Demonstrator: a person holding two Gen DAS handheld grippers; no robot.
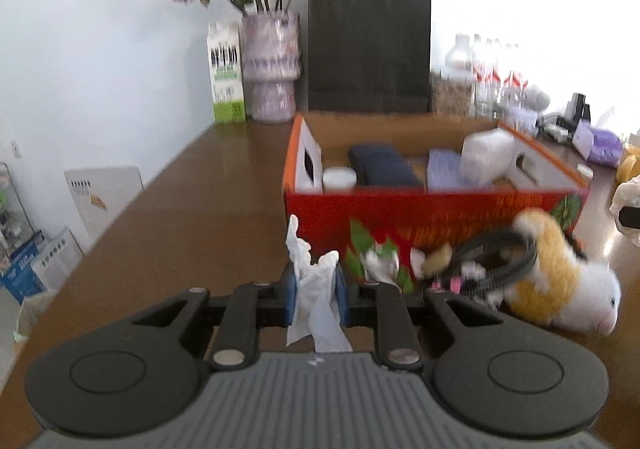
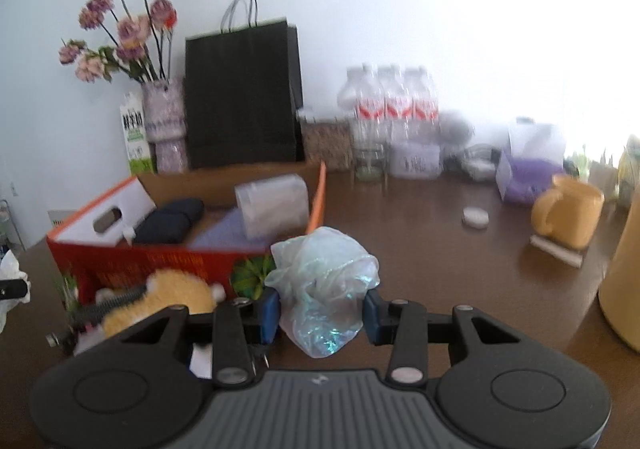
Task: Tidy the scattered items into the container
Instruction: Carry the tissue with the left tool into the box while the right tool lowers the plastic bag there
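1. Tissue (image 1: 316, 301), white and crumpled, is pinched between the blue pads of the left gripper (image 1: 316, 299), nearest the left wrist camera, above the brown surface (image 1: 192, 233).
2. Right gripper (image 2: 320, 315) is clenched on a bunched, translucent plastic bag (image 2: 324, 289), at 6 o'clock in its own view.
3. Beyond both, against the front wall of the red cardboard box (image 1: 432, 209), lie the loose things: a yellow-and-white plush toy (image 1: 560, 289), a black corrugated cable (image 1: 500, 261) and small scraps too blurred to name.
4. Box print is red with green leaves; its lettering is too smeared to read. Its top is open, flaps raised, holding a dark pouch (image 1: 384, 169), a lilac item (image 1: 444, 169) and a clear plastic tub (image 1: 486, 157).
5. Open surface lies at 9 o'clock of the box in the left wrist view; at 3 o'clock in the right wrist view stand a yellow mug (image 2: 568, 209) and a small white lid (image 2: 475, 217).
6. Farthest, along the pale wall: a green-and-white milk carton (image 1: 225, 73) with unreadable print, a vase of pink flowers (image 1: 272, 65), a black paper bag (image 1: 368, 45) and red-labelled water bottles (image 2: 390, 105).
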